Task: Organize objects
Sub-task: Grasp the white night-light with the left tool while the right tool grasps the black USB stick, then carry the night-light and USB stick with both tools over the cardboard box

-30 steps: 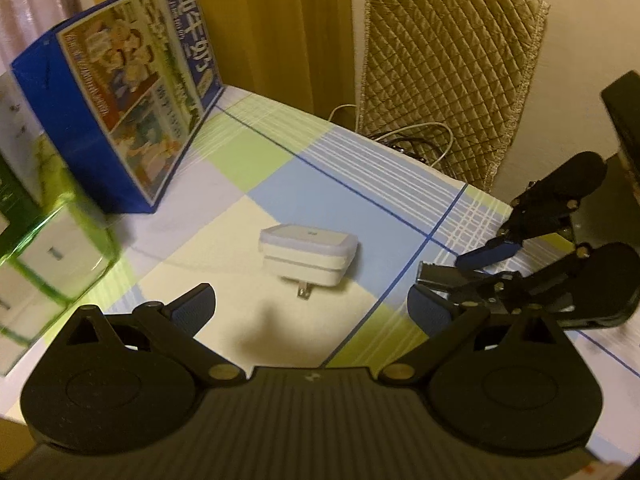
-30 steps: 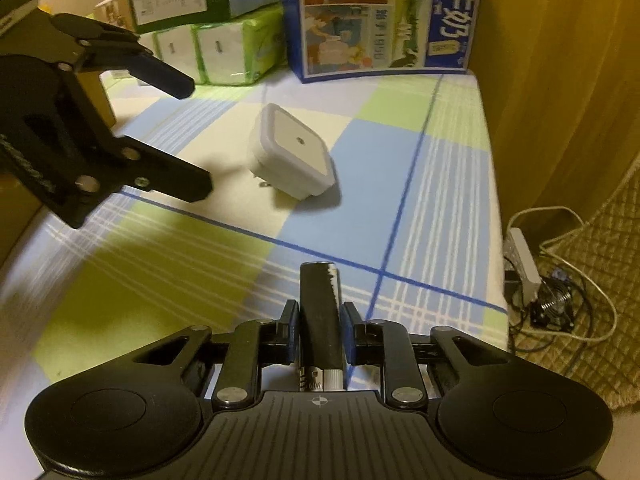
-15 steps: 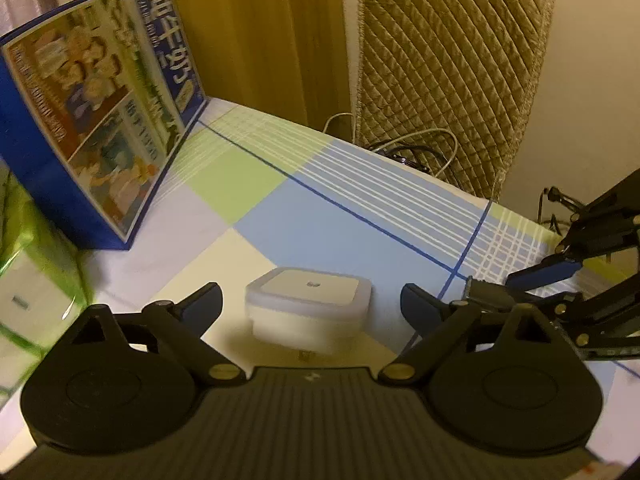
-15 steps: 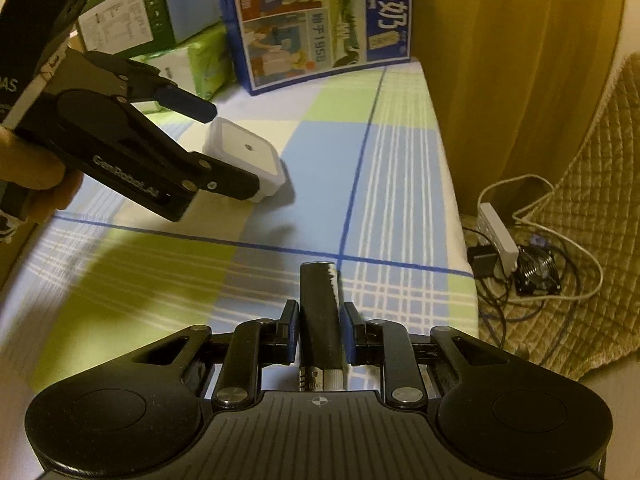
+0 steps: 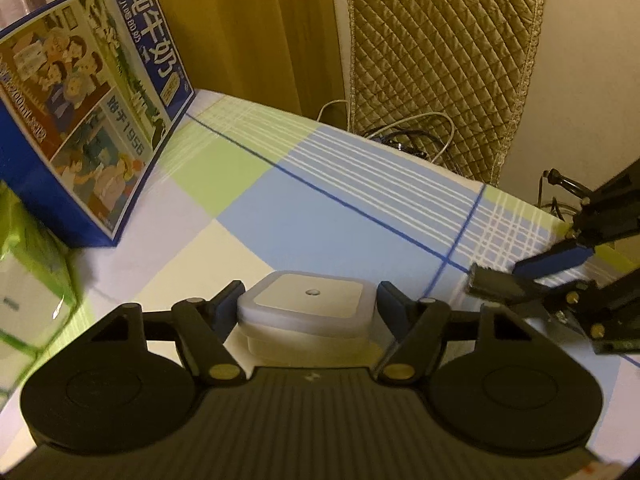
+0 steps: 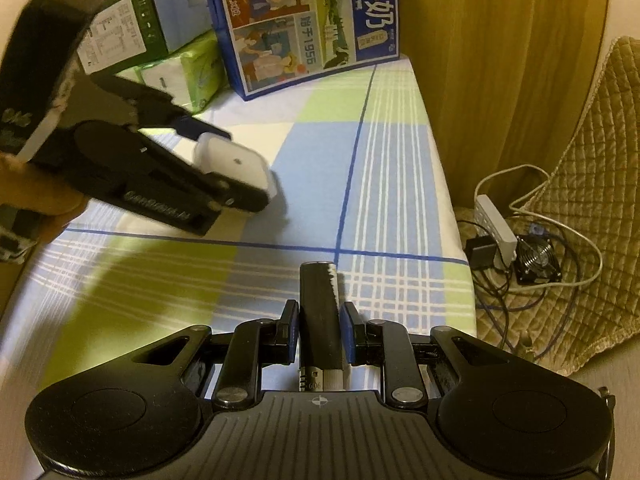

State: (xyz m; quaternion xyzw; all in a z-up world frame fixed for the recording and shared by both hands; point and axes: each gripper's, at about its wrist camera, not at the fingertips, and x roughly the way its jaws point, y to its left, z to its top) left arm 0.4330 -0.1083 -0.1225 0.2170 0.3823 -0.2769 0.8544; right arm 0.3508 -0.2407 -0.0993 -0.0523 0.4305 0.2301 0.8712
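Left gripper point(image 5: 307, 306) now around night light point(image 5: 308, 304)

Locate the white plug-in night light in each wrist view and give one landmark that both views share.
Left wrist view: the white night light sits low at centre, between the left gripper's fingers.
Right wrist view: it is at left of centre, partly behind that gripper.
Shared landmark: the blue milk carton box.

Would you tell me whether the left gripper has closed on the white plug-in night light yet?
Nearly: the left gripper brackets the night light, with blue pads at both sides; firm contact cannot be told.
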